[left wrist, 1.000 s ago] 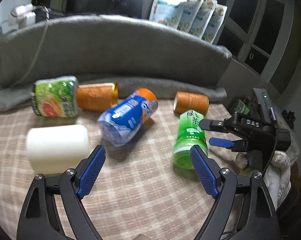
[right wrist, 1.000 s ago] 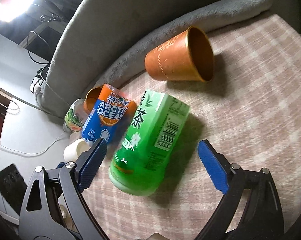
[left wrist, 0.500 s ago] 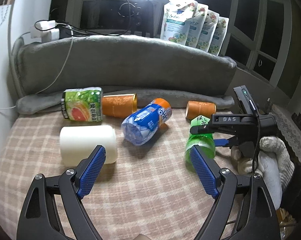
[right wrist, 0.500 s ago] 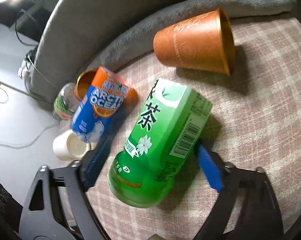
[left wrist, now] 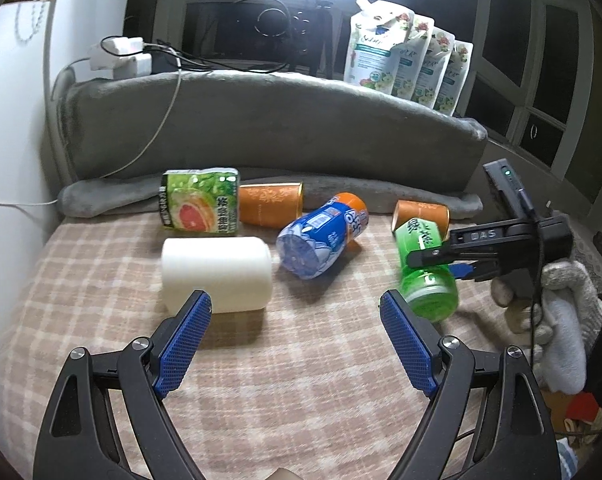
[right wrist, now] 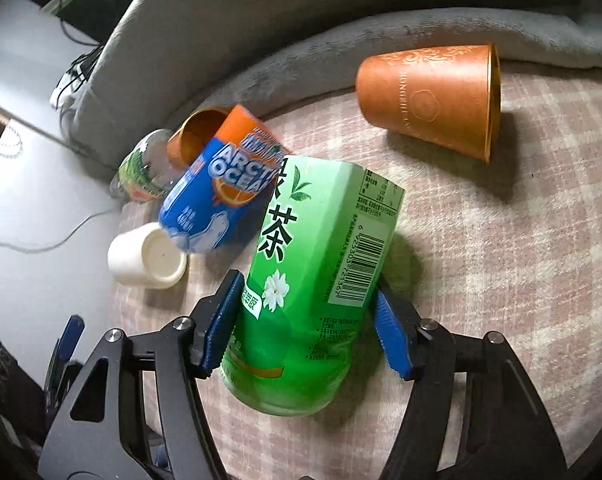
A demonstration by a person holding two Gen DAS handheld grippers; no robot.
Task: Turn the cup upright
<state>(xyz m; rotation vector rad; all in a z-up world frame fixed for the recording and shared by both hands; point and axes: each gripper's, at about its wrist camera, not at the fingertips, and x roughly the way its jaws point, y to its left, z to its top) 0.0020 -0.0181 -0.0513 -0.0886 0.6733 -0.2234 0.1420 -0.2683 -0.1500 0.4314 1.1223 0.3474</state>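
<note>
A green tea cup (right wrist: 309, 280) lies on its side on the plaid cushion (right wrist: 501, 260). My right gripper (right wrist: 305, 336) is shut on it, blue pads pressed on both sides near its base. In the left wrist view the same green cup (left wrist: 425, 268) sits at the right, held by my right gripper (left wrist: 449, 260). My left gripper (left wrist: 297, 344) is open and empty above the cushion's front (left wrist: 301, 380), with a white cup (left wrist: 217, 274) lying just beyond its left finger.
Also lying on their sides: a blue-orange Arctic Ocean cup (left wrist: 321, 236), a grapefruit-print green cup (left wrist: 199, 206), and two orange cups (left wrist: 269, 210) (right wrist: 433, 100). A grey padded backrest (left wrist: 261, 128) rims the far side. Refill pouches (left wrist: 405, 64) stand behind.
My right gripper closed onto the green cup, which was lying free between open jaws before. My left gripper pulled back and tilted up, showing more of the room.
</note>
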